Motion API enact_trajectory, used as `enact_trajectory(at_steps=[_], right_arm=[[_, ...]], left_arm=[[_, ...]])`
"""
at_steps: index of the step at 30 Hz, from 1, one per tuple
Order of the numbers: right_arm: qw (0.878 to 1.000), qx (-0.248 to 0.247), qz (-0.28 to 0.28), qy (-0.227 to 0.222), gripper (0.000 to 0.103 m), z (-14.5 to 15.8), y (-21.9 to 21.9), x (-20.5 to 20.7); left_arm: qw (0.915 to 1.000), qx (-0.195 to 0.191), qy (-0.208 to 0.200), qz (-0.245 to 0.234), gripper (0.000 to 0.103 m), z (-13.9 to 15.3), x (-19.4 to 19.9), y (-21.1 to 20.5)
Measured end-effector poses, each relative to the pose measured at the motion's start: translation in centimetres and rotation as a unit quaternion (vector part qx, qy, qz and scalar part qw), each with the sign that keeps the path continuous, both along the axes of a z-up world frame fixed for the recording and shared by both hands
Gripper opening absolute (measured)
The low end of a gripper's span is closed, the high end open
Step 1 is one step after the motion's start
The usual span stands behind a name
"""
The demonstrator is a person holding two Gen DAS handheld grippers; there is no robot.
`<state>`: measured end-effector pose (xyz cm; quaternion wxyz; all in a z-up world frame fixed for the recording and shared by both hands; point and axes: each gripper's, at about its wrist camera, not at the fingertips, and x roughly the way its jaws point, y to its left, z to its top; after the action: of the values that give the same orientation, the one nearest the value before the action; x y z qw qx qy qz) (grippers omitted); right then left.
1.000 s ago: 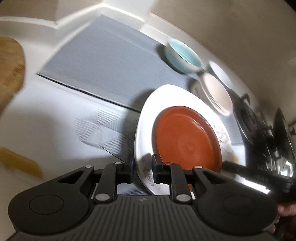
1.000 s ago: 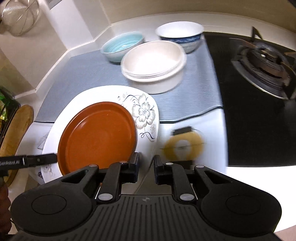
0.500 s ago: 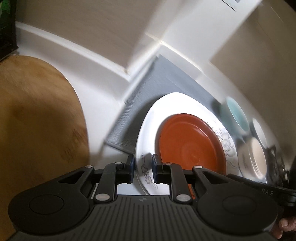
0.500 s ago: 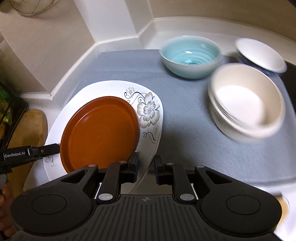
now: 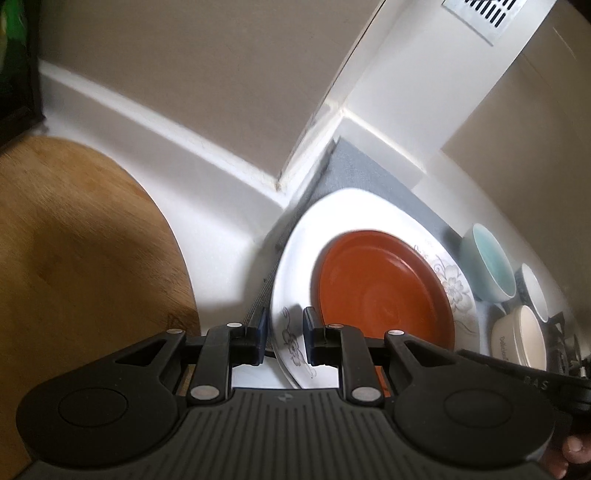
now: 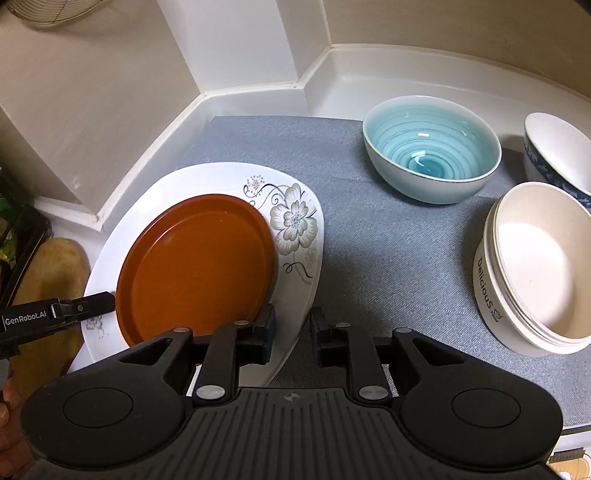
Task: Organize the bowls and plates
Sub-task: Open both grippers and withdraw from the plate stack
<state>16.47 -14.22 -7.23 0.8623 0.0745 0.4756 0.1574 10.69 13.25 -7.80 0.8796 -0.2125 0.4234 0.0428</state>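
A white flower-print plate (image 6: 295, 221) carries an orange plate (image 6: 195, 266) on top. My right gripper (image 6: 291, 338) is shut on the white plate's near right rim. My left gripper (image 5: 283, 338) is shut on its opposite rim (image 5: 291, 332) and also shows in the right wrist view (image 6: 92, 302). The stack hangs over the left end of a grey mat (image 6: 388, 236). On the mat stand a light blue bowl (image 6: 432, 166), a cream stack of bowls marked "Delicious" (image 6: 535, 269) and a blue-patterned white bowl (image 6: 557, 155).
A wooden cutting board (image 5: 74, 251) lies left of the mat. The white counter upstand and a wall corner (image 6: 240, 74) run behind the mat. A stove (image 5: 569, 343) sits beyond the bowls. A wire strainer (image 6: 48, 11) hangs top left.
Both grippers have carried the plate stack away from the counter's front edge, back and left over the mat toward the wall corner. The bowls have not moved.
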Motion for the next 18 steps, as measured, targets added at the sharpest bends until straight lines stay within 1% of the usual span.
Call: enact_trajectory(at_steps=[2,3,5,8,9,10,12,14,16,17,18], right_arm=[[1.000,0.000,-0.009,-0.006,0.025,0.4,-0.6,-0.5],[1.000,0.000,-0.015,-0.013,0.026,0.7,-1.1,-1.0],[0.999,-0.004,-0.028,-0.030,0.027,1.5,-2.1,-2.2],[0.997,-0.011,-0.052,-0.062,0.031,2.8,-4.3,-4.5],[0.995,-0.013,-0.058,-0.074,0.037,3.2,-5.1,-5.3],[0.994,-0.016,-0.065,-0.088,0.041,3.5,-6.0,-6.3],[0.990,-0.024,-0.079,-0.117,0.044,4.1,-8.1,-7.9],[0.986,-0.032,-0.095,-0.132,0.045,4.4,-10.3,-9.0],[0.983,-0.037,-0.115,-0.136,0.045,4.5,-12.5,-10.0],[0.982,-0.038,-0.125,-0.136,0.046,4.4,-13.7,-10.3],[0.981,-0.040,-0.135,-0.134,0.049,4.4,-14.8,-10.6]], left_arm=[[0.9996,0.023,-0.014,0.001,0.026,0.9,-0.8,-0.4],[0.9991,0.037,-0.021,0.002,0.032,1.4,-1.1,-0.8],[0.9970,0.068,-0.038,0.002,0.039,2.4,-1.8,-1.8],[0.9918,0.107,-0.069,-0.014,0.039,4.1,-3.0,-4.1],[0.9899,0.115,-0.080,-0.022,0.040,4.7,-3.3,-5.0],[0.9877,0.122,-0.091,-0.034,0.041,5.2,-3.5,-6.1],[0.9843,0.130,-0.105,-0.058,0.046,6.0,-3.8,-8.5],[0.9824,0.124,-0.110,-0.086,0.046,6.5,-3.8,-11.1],[0.9811,0.116,-0.109,-0.109,0.047,6.7,-3.6,-13.8],[0.9806,0.109,-0.107,-0.124,0.050,6.8,-3.4,-15.2],[0.9798,0.099,-0.103,-0.140,0.055,6.8,-3.0,-16.7]])
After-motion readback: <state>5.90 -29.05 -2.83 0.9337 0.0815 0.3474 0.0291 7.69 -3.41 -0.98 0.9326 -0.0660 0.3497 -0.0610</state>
